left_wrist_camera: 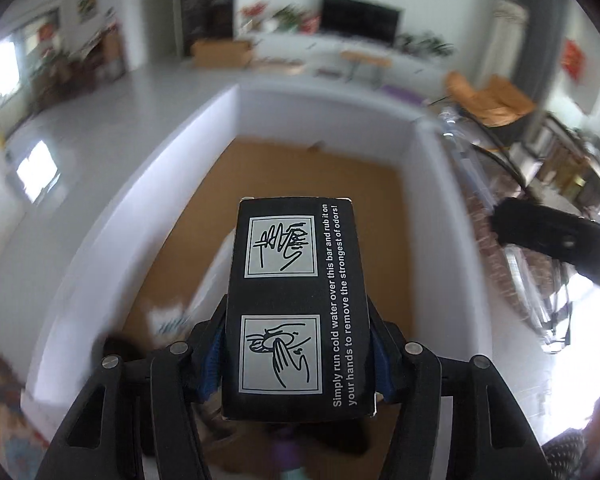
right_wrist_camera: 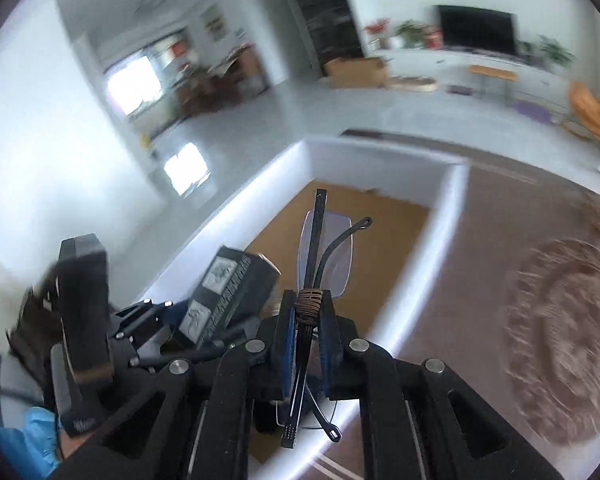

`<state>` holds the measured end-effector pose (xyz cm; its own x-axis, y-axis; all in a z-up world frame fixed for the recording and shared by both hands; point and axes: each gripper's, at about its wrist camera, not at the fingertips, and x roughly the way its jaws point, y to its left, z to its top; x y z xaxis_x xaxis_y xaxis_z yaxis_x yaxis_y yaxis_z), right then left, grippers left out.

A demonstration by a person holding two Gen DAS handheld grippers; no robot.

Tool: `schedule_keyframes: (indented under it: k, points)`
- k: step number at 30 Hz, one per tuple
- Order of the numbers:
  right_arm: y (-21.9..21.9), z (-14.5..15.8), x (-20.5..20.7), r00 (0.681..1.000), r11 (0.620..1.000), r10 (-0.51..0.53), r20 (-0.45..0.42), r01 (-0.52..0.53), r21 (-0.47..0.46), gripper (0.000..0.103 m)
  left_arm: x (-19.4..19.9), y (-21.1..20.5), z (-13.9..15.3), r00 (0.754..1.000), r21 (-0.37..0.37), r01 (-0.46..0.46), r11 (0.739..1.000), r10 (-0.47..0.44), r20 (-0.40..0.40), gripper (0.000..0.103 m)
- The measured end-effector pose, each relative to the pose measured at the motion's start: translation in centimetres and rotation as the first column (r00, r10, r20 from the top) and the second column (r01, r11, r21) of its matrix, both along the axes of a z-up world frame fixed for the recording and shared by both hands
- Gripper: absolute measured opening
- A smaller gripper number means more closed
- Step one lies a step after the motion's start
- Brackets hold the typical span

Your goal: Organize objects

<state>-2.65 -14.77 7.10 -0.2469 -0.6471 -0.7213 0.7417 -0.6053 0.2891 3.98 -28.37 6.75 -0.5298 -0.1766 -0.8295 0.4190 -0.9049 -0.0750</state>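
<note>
blk box [left_wrist_camera: 298, 304] | printed side up, over white bin [left_wrist_camera: 140, 184] | folded glasses [right_wrist_camera: 320, 256] | upright over bin

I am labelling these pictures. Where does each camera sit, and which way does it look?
Left wrist: sits behind the left tongs, looking down into the white bin; they clamp a black box.
Right wrist: sits behind the right tongs, gripping folded glasses; left tongs visible.
Shared: bin, box, television.

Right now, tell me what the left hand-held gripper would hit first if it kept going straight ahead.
The left hand-held gripper, shut on the black box, points into the white bin. It would probably meet the bin's brown floor first, though depth is unclear.
</note>
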Motion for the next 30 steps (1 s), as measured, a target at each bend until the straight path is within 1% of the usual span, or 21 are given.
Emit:
schedule_keyframes:
  k: [1,2,3,4,5,6,7,9,11,12,14,16,17,18,20,22,24,27,28,29,30]
  points:
    - [-1.4,-1.1,-0.1,1.000,0.999,0.023,0.020,-0.024,0.021,0.012,0.3,-0.5,-0.4,1.000,0.009,-0.020,1.000,0.020,0.013,0.059]
    - [-3.3,-2.8,-0.2,0.998,0.996,0.050,0.043,-0.053,0.068,0.017,0.4,-0.7,-0.7,0.999,0.015,-0.027,1.000,0.026,0.020,0.063]
    - [-4.0,-3.6,-0.3,0.997,0.994,0.053,0.051,-0.058,0.097,0.019,0.4,-0.7,-1.0,0.999,0.017,-0.033,0.999,0.033,0.029,0.068]
    - [-4.8,-4.5,-0.4,0.997,0.990,0.053,0.061,-0.060,0.126,0.025,0.4,-0.4,-1.1,0.999,0.003,-0.037,0.999,0.037,0.033,0.075]
    - [-5.1,-5.4,-0.5,0.996,0.988,0.057,0.070,-0.066,0.137,0.030,0.4,-0.1,-1.0,0.999,-0.016,-0.036,0.999,0.037,0.034,0.078]
    - [-5.2,-5.9,-0.6,0.995,0.988,0.058,0.078,-0.069,0.140,0.032,0.5,0.3,-0.8,0.999,-0.035,-0.034,0.999,0.035,0.032,0.084]
    - [-5.1,-6.1,-0.6,0.995,0.988,0.055,0.079,-0.066,0.141,0.036,0.4,0.4,-0.8,0.999,-0.052,-0.033,0.998,0.034,0.029,0.088]
    - [-4.4,-5.9,-0.6,0.997,0.989,0.046,0.067,-0.055,0.136,0.044,0.9,1.0,-0.3,0.999,-0.090,-0.037,0.995,0.037,0.008,0.090]
    - [-4.0,-5.2,-0.5,0.999,0.990,0.031,0.042,-0.037,0.134,0.051,0.7,0.8,0.3,0.998,-0.132,-0.059,0.990,0.061,0.013,0.095]
    - [-3.5,-4.7,-0.5,1.000,0.991,0.021,0.022,-0.024,0.134,0.053,0.7,0.7,0.7,0.997,-0.156,-0.071,0.985,0.074,0.015,0.095]
    - [-2.0,-3.6,-0.8,1.000,0.991,0.006,-0.002,-0.006,0.133,0.061,0.5,0.4,1.7,0.996,-0.173,-0.087,0.981,0.092,0.019,0.095]
    - [-1.9,-2.8,-1.3,1.000,0.992,0.000,-0.018,0.002,0.130,0.064,0.2,0.2,2.6,0.994,-0.151,-0.100,0.983,0.105,0.025,0.095]
    - [-1.6,-2.3,-1.3,1.000,0.991,-0.001,-0.024,0.005,0.131,0.065,0.0,0.2,2.9,0.993,-0.144,-0.105,0.984,0.113,0.045,0.095]
    - [-1.5,-2.0,-1.3,1.000,0.991,-0.003,-0.029,0.007,0.137,0.065,-0.1,0.3,3.1,0.990,-0.155,-0.110,0.982,0.122,0.072,0.095]
    - [-1.5,-1.6,-1.5,0.999,0.990,-0.004,-0.035,0.009,0.141,0.065,0.1,0.7,3.5,0.988,-0.192,-0.127,0.973,0.140,0.058,0.095]
    - [-1.1,-1.4,-1.6,0.999,0.988,-0.013,-0.037,0.019,0.154,0.066,0.7,1.0,4.0,0.984,-0.231,-0.164,0.959,0.175,0.027,0.095]
    - [-0.8,-1.3,-1.6,0.999,0.987,-0.022,-0.037,0.028,0.161,0.066,1.0,1.1,4.5,0.983,-0.242,-0.176,0.954,0.182,0.004,0.095]
    - [-0.7,-1.0,-1.6,0.999,0.984,-0.021,-0.033,0.026,0.176,0.066,1.2,1.0,4.9,0.982,-0.247,-0.184,0.951,0.190,0.000,0.095]
    - [-0.9,-1.0,-1.5,0.999,0.982,-0.016,-0.034,0.022,0.186,0.068,1.2,0.9,4.9,0.981,-0.250,-0.186,0.950,0.193,0.003,0.095]
    - [-0.9,-0.9,-1.5,0.999,0.981,-0.014,-0.036,0.020,0.191,0.075,1.2,0.9,5.0,0.980,-0.255,-0.192,0.948,0.200,0.005,0.095]
    - [-1.1,-1.0,-1.4,0.999,0.980,-0.012,-0.040,0.019,0.198,0.078,1.2,0.8,4.9,0.978,-0.260,-0.197,0.945,0.207,0.009,0.095]
